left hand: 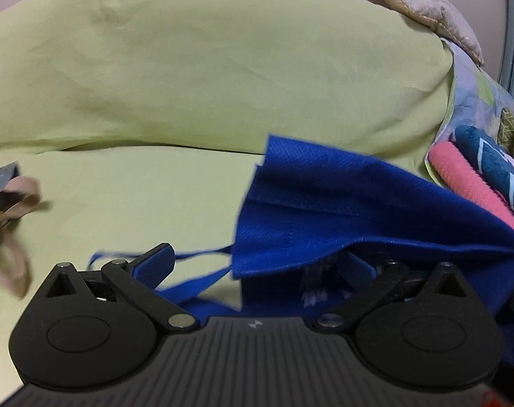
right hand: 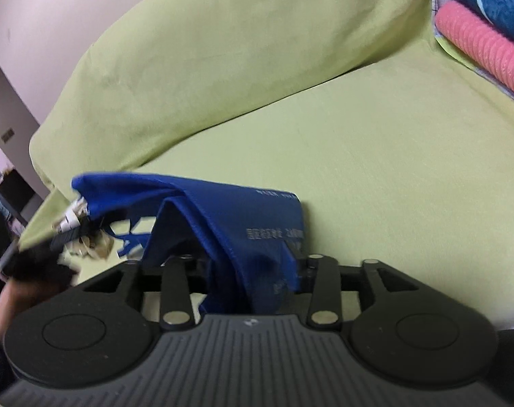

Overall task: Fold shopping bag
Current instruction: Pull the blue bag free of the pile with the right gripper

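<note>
On the lime-green cloth-covered sofa seat (right hand: 375,156), the crumpled royal-blue non-woven shopping bag (left hand: 324,210) lies at two o'clock of the left gripper (left hand: 257,264), draping over its right finger; those jaws stand wide apart, clamping nothing. In the right wrist view the bag's fabric (right hand: 243,237) bunches between the right gripper (right hand: 243,264) jaws; whether its hidden pads still pinch it, I cannot tell.
</note>
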`<state>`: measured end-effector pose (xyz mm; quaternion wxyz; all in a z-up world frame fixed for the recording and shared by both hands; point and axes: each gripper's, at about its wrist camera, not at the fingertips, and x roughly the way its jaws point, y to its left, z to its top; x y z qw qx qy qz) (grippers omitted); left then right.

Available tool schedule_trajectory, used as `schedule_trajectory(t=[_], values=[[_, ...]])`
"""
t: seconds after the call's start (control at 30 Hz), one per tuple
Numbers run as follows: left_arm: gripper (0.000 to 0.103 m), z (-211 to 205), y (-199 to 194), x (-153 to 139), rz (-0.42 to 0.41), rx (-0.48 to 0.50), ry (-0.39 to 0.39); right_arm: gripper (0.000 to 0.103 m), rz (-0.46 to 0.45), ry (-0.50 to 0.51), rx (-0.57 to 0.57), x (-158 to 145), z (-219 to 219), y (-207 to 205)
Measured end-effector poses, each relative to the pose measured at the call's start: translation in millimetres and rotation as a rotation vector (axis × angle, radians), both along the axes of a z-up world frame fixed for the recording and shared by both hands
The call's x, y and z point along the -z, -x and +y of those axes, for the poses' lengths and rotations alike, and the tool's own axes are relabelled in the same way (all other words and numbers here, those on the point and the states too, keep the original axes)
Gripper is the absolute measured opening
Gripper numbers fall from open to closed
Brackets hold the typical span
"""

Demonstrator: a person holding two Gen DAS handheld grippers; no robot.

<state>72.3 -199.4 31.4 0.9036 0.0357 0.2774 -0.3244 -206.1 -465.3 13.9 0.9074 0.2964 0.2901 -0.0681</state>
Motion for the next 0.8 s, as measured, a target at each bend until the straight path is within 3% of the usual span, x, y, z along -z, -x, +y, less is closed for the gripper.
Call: schedule_trajectory(t=[0.13, 0.3, 0.47, 0.67, 0.73, 0.8], values=[[0.102, -29, -15, -4, -0.04, 0.036, 0.0, 0.066, -0.051, 0.134, -0.033, -27, 5, 12], [0.102, -49, -16, -7, -0.099, 0.067, -0.04, 0.08, -0.133, 0.234, -0.111, -61, 0, -8], [0.102, -51, -10, 6, -0.115, 0.086, -0.094, 0.082, -0.091, 0.325, -0.174, -74, -18, -70], [0.102, -50, -10, 21, -0.143, 0.092, -0.16, 0.082, 0.084, 0.446, -0.436, -64, -8, -139], [0.102, -48, -11, 24, -0.138, 0.087, -0.16, 0.078, 0.145, 0.516, -0.438, -61, -8, -152], [0.102, -46, -13, 27, -0.133, 0.082, -0.159, 0.064, 0.174, 0.545, -0.432, -60, -12, -157]])
